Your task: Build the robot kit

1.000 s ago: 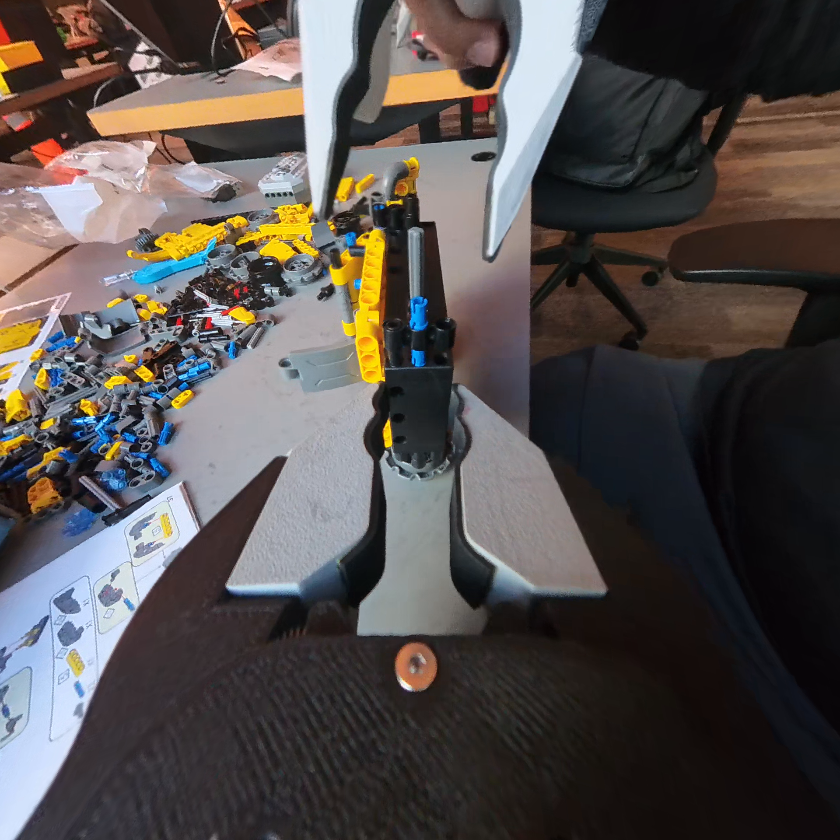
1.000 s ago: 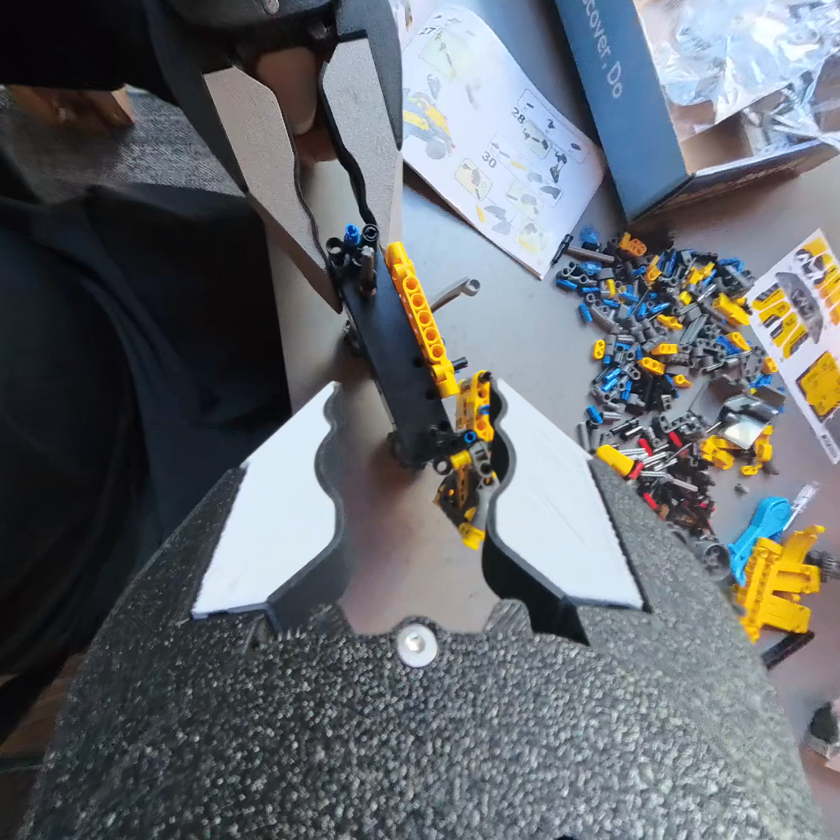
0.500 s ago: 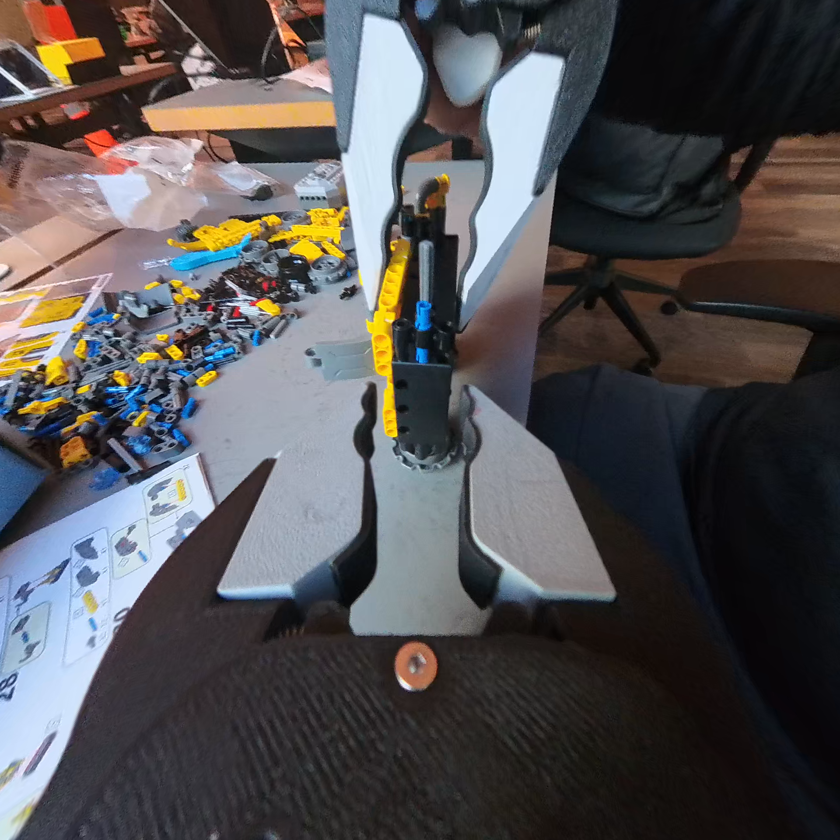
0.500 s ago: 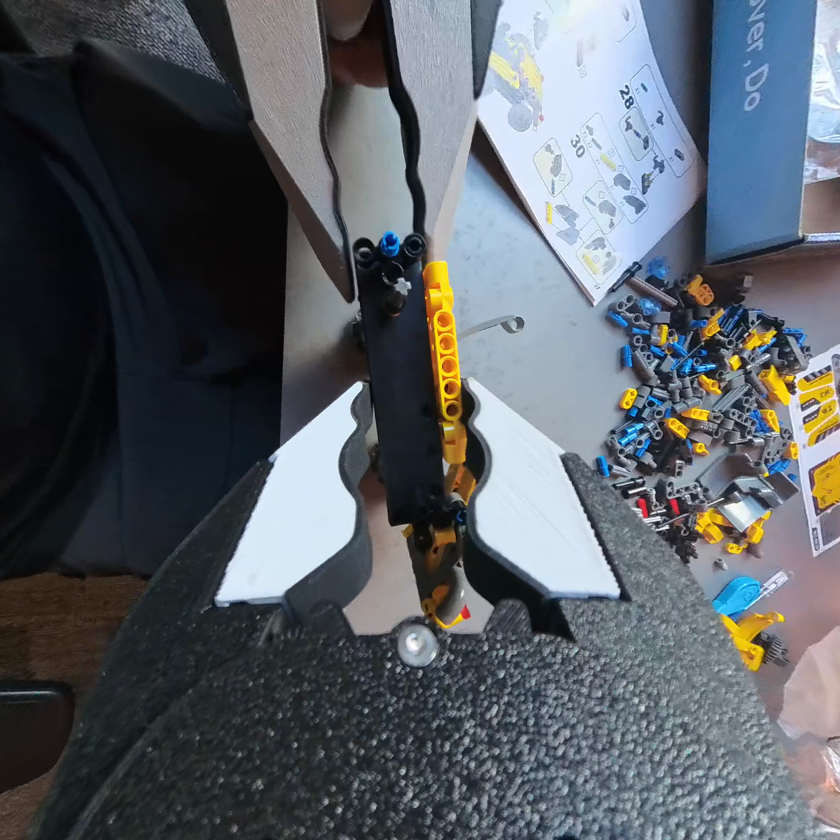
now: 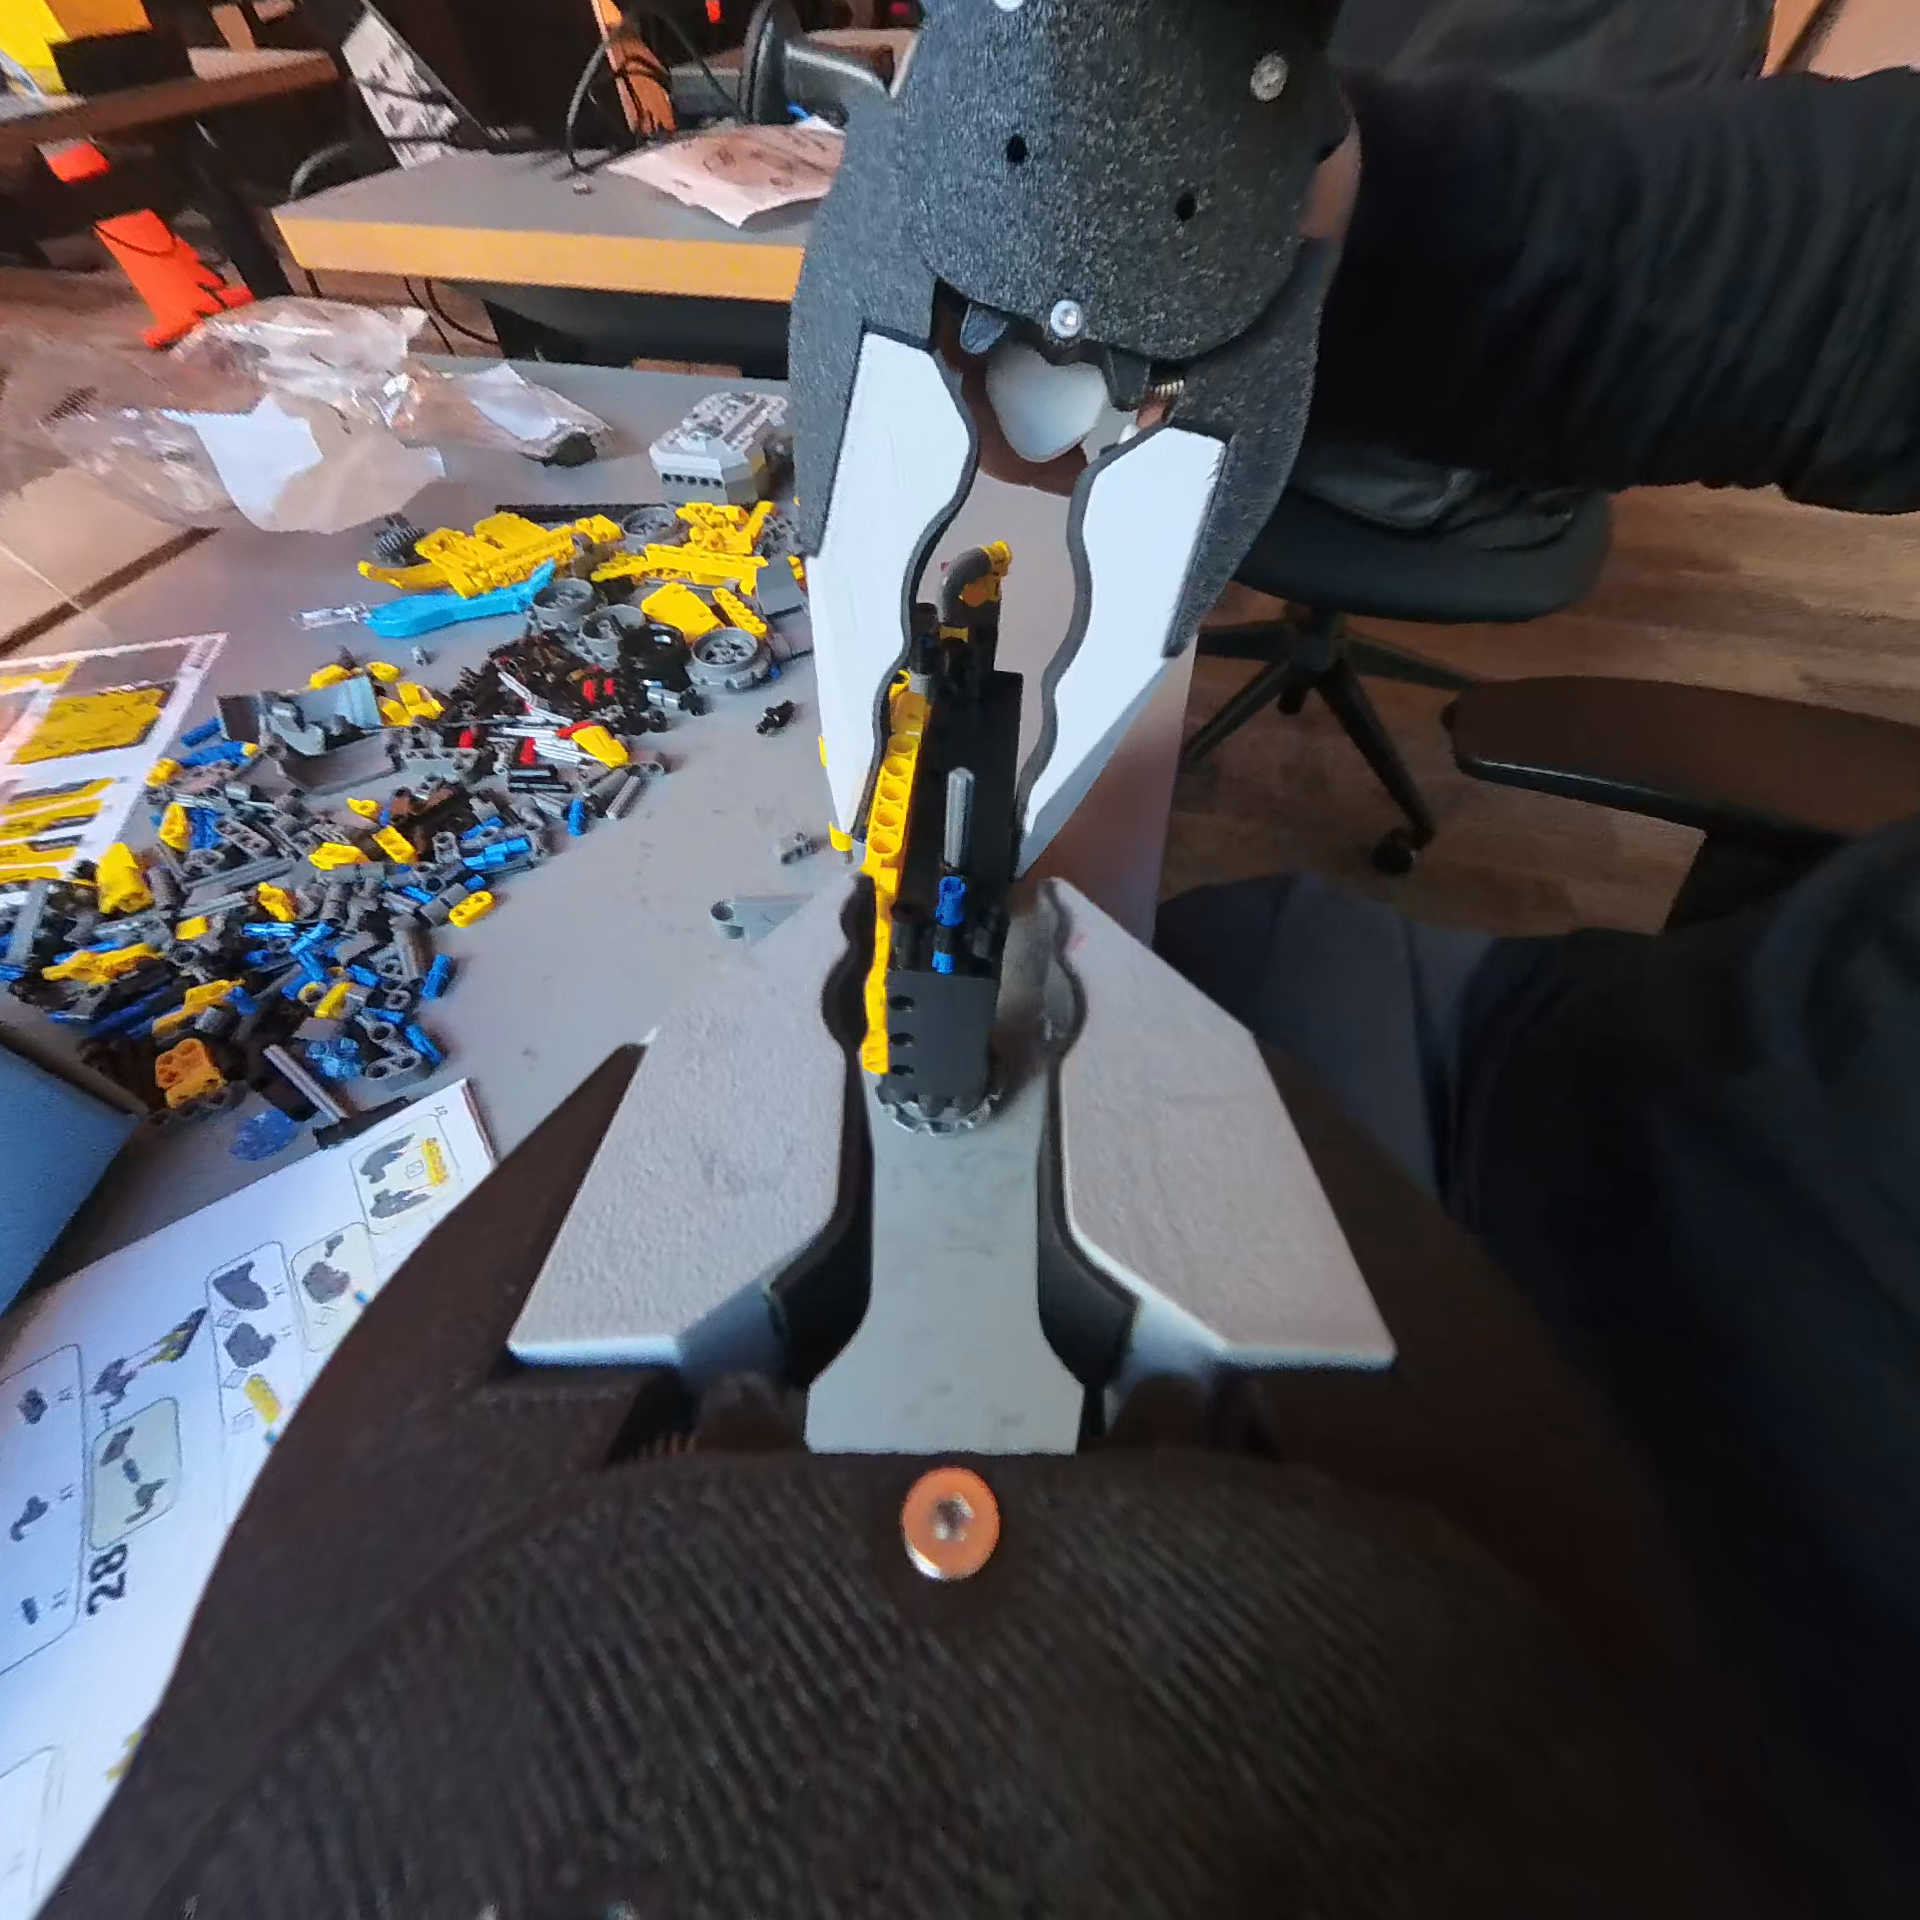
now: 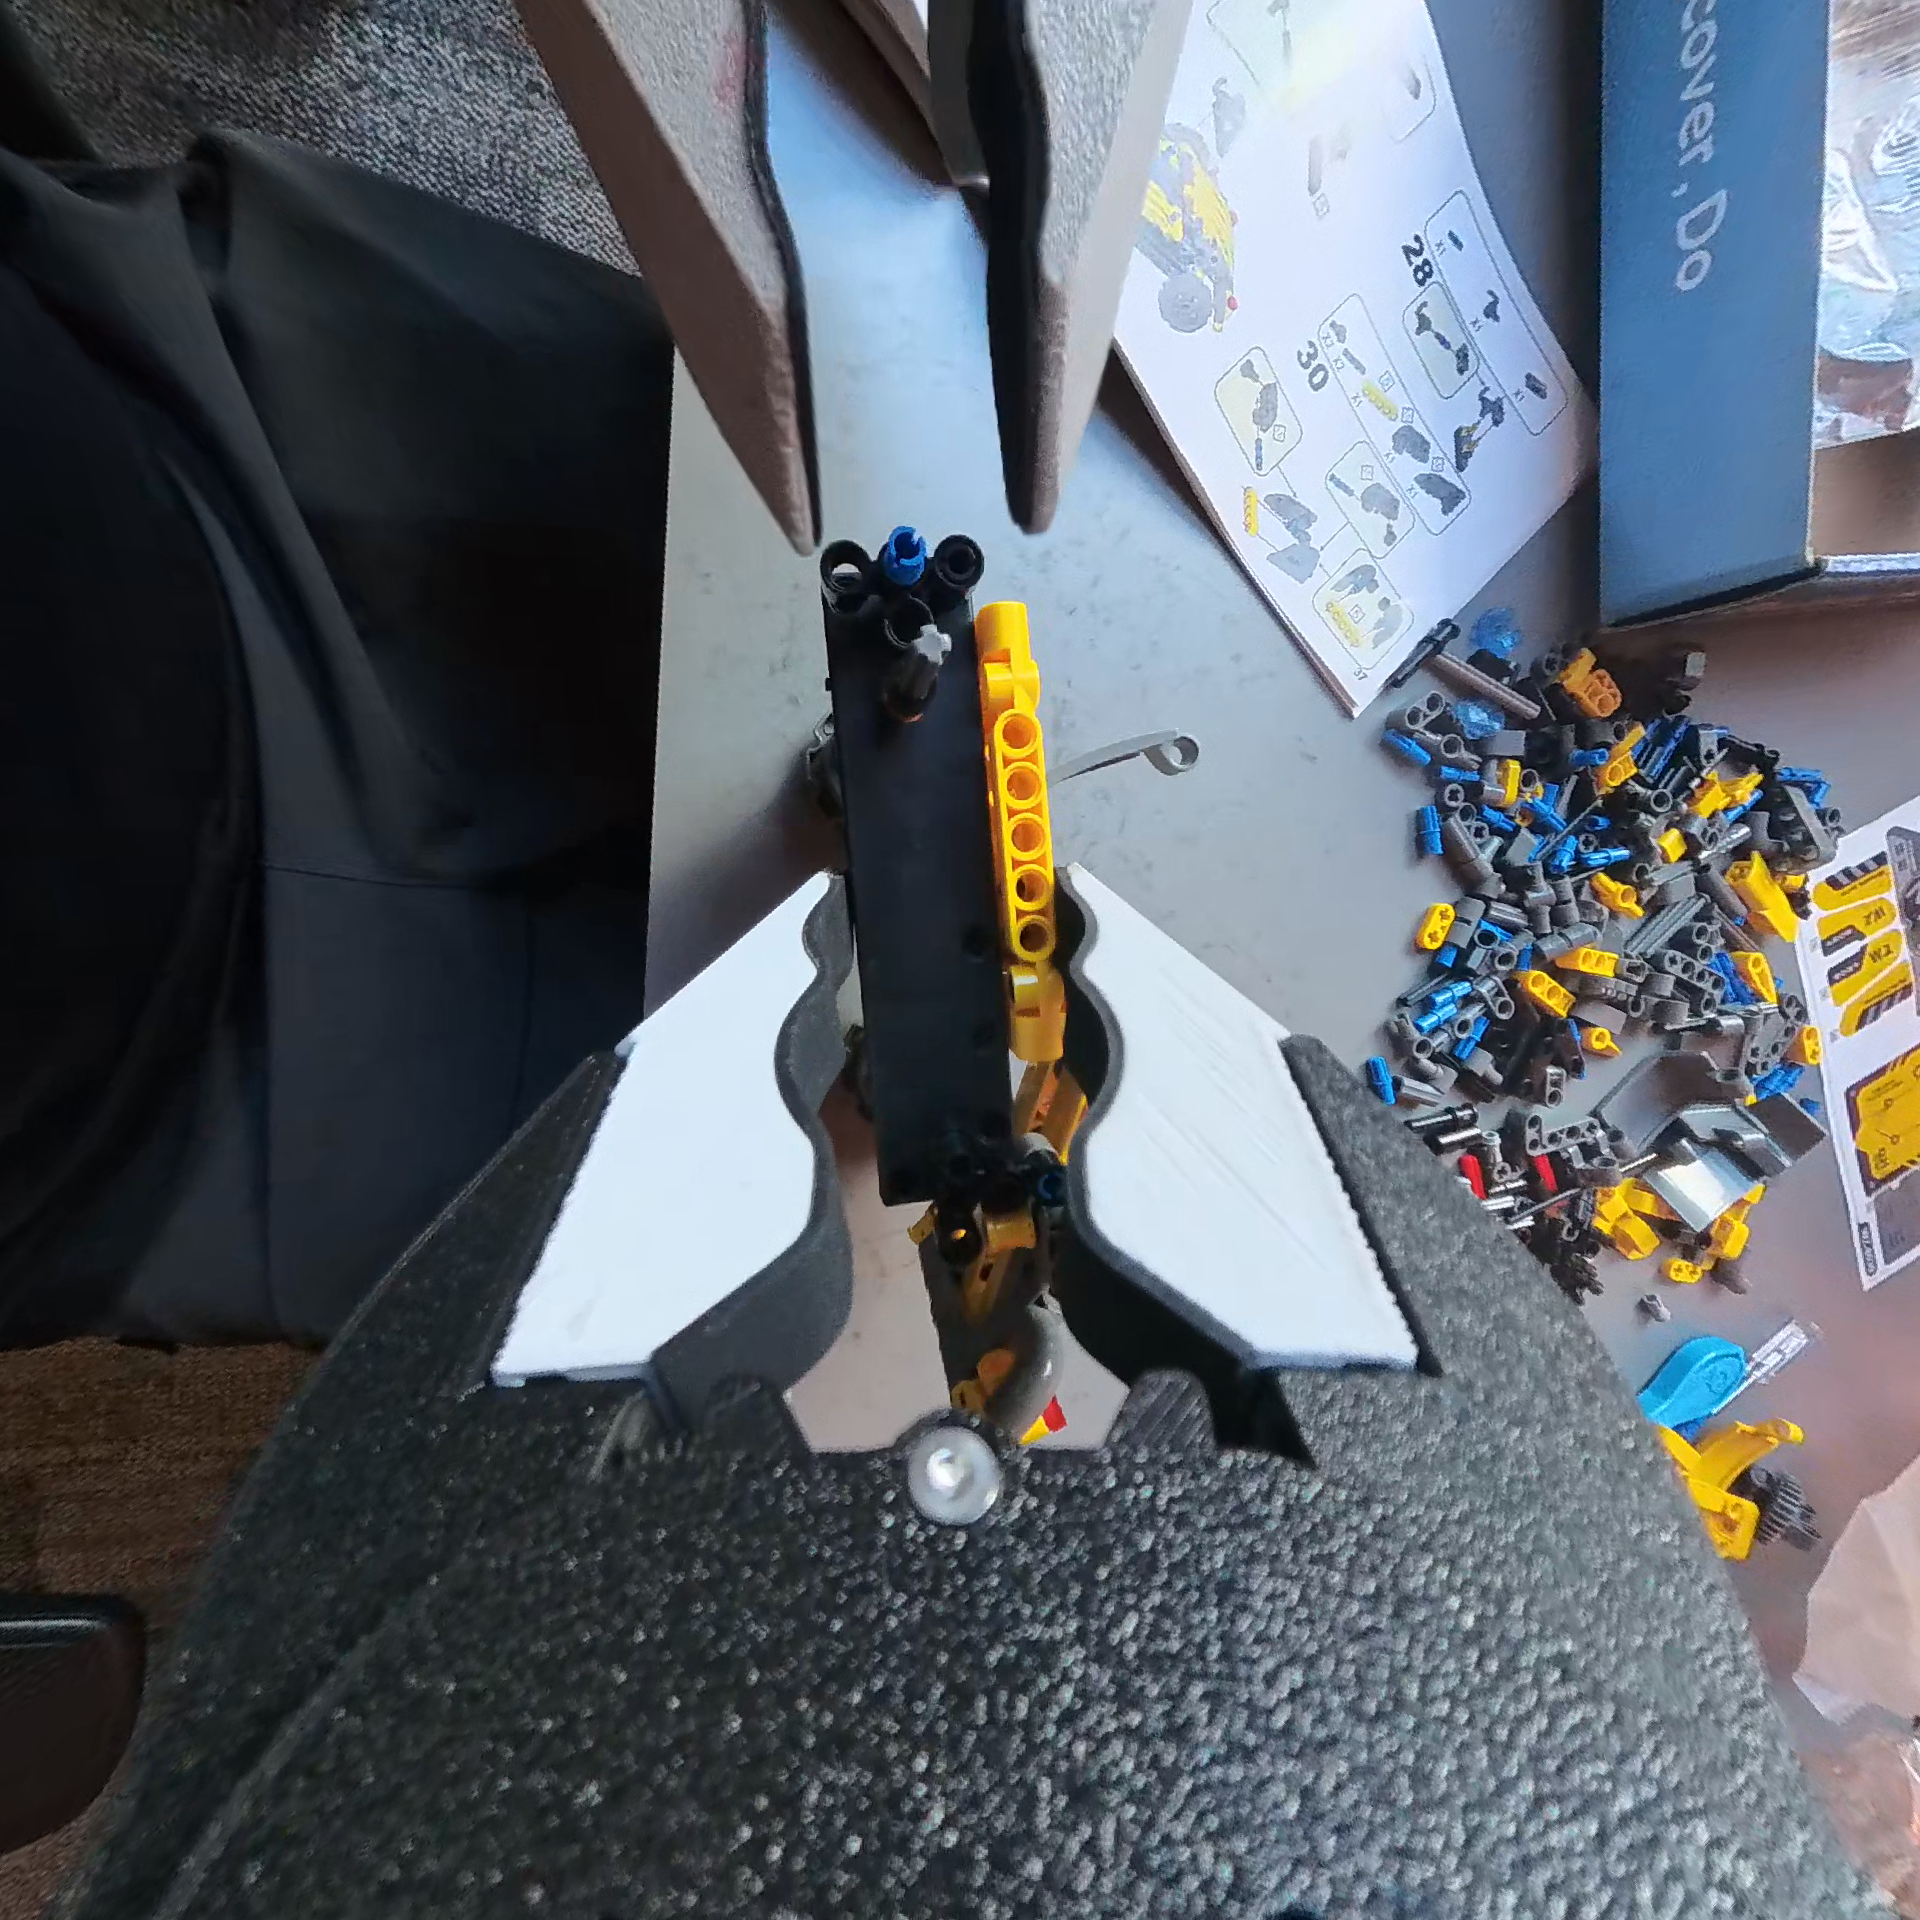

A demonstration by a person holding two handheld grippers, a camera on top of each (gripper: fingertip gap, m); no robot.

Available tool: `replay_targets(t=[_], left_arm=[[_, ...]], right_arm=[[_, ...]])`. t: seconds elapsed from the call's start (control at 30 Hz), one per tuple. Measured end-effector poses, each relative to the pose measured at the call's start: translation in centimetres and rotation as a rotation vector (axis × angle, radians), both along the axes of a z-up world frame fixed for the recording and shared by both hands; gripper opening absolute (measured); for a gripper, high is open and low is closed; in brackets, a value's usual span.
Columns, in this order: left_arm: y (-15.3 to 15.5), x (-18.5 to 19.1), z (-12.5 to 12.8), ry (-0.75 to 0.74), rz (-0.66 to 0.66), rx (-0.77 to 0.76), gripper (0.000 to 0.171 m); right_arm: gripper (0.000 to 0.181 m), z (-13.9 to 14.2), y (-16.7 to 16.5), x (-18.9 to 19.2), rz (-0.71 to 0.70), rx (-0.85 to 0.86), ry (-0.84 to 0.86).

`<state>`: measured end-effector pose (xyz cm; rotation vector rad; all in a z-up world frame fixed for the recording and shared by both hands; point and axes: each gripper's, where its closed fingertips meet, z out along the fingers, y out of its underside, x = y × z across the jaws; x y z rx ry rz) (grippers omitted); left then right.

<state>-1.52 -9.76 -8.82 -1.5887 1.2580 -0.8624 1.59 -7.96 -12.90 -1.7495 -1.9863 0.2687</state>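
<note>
- Left wrist view, nearest first: my left gripper [image 5: 951, 914] has its two grey fingers set round the near end of a long black-and-yellow toy-brick assembly [image 5: 940, 997], a black beam frame with a yellow holed beam along one side and a grey gear under its tip.
- These fingers are partly open. One pad meets the yellow beam, but a sliver of the grey table [image 5: 623, 966] shows between the other pad and the black frame, so I am not clamping it.
- The assembly lies along the table's edge, between my two grippers.
- At its far end my right gripper [image 5: 935, 852] comes in from the opposite side. In the right wrist view its white-faced fingers look pressed onto both flanks of the frame, narrowed to its width.
- Beside the assembly a white printed instruction booklet [image 5: 208, 1299] lies flat.
- Farther off sits a scattered heap of small blue, yellow, grey and black brick pieces [image 5: 364, 831].
- Beyond that are crumpled clear plastic bags [image 5: 260, 416] and a black office chair [image 5: 1403, 540].
</note>
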Motion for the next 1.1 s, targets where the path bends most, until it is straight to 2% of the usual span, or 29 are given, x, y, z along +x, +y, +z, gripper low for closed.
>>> replay_targets(t=[0.07, 0.13, 0.37, 0.7, 0.87, 1.0, 1.1], left_arm=[[0.0, 0.1, -0.5, 0.018, 0.002, -0.011, 0.028], [0.3, 0.1, -0.8, 0.024, 0.019, 0.008, 0.020], [0.2, 0.1, -0.9, 0.015, -0.006, 0.060, 0.020], [0.6, 0.0, -0.8, -0.150, -0.059, -0.056, 0.021], [0.6, 0.1, -0.8, -0.108, -0.055, -0.029, 0.021], [0.6, 0.0, -0.8, -0.110, -0.054, -0.038, 0.021], [0.5, 0.1, -0.8, -0.108, -0.058, -0.034, 0.021]], right_arm=[[0.038, 0.0, 0.0, 0.0, -0.003, -0.006, 0.004], [0.038, 0.0, 0.0, -0.1, -0.001, -0.007, 0.010], [0.038, 0.0, 0.0, -0.1, 0.011, 0.000, 0.010], [0.038, -0.1, 0.0, -0.1, -0.006, -0.023, 0.011], [0.041, 0.1, 0.2, 0.0, -0.017, -0.028, 0.025], [0.051, 1.6, 0.7, 0.2, -0.048, -0.043, 0.083], [0.044, 3.7, 0.0, -0.7, -0.023, -0.053, 0.179]])
